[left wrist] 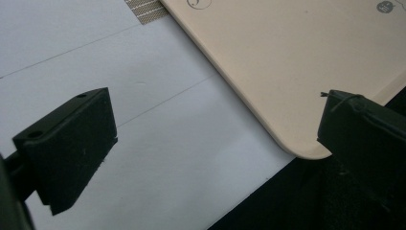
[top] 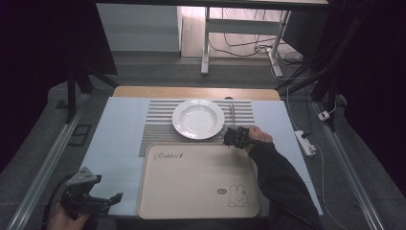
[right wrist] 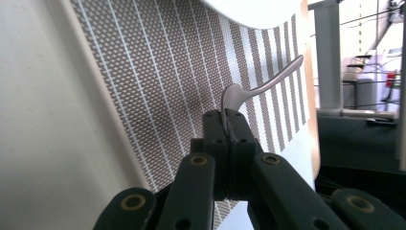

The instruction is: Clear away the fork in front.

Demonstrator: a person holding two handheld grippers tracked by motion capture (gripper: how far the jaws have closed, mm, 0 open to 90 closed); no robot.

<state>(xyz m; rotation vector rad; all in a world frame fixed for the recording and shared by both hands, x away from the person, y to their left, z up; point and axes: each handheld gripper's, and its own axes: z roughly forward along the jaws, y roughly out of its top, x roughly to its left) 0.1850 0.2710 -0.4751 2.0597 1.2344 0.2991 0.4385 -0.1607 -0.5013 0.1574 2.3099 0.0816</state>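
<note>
Nearest the person, the left gripper (top: 103, 201) hovers low over the pale blue sheet (top: 117, 143) at the bench's near left corner, its 2 jaws spread wide with nothing between them; in the left gripper view they frame the rounded corner of the beige tray (left wrist: 297, 72), which suggests this hand is parked out of the way, or ready to steady the tray. The tray lies bare in the middle of the bench, apparently waiting for tableware. Just past its far right corner, the right gripper (top: 235, 138) is closed tight on a metal utensil (right wrist: 261, 88); the right gripper view shows its flattened end pinched between the pads while the slim handle curves away over the striped placemat (right wrist: 191, 72). Gripping at the end probably lets the handle swing free for lifting. Whether it is a spoon or a fork I cannot tell. Beside it, the white plate (top: 198, 118) sits on the placemat, empty. Farther off, table legs and cables stand on the floor.
</note>
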